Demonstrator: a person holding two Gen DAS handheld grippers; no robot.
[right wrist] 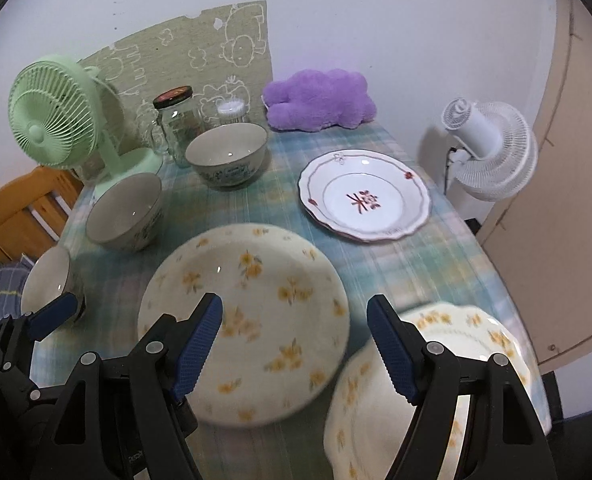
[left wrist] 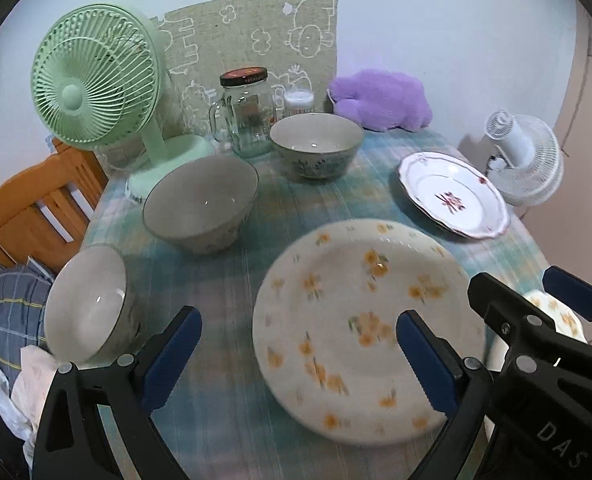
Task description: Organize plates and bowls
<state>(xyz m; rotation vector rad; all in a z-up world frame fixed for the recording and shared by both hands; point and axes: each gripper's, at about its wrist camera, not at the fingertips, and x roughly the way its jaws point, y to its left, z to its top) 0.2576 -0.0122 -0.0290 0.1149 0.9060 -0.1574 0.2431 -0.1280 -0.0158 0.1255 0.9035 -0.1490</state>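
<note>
So nothing is grabbed yet: the left gripper and the right gripper both hang with jaws spread and empty, pitched steeply down over the near edge of the desk, side by side and very close. The big yellow-flower plate lies flat right under them, a second yellow-flower plate sits just beside it at the near right corner, and the red-pattern plate lies further back. Three bowls line the left side: far bowl, middle bowl, near bowl (this one sits right at the desk's left edge). Risks, as I judge them: the second plate seems to overhang the corner, so a nudge from the right gripper could tip it off; the flat plates give the jaws little rim to bite, so a shallow pinch could slip; the near bowl could get knocked over the edge by the left gripper; the two grippers could also bump each other, being so close. Frames are blurry near the bottom.
</note>
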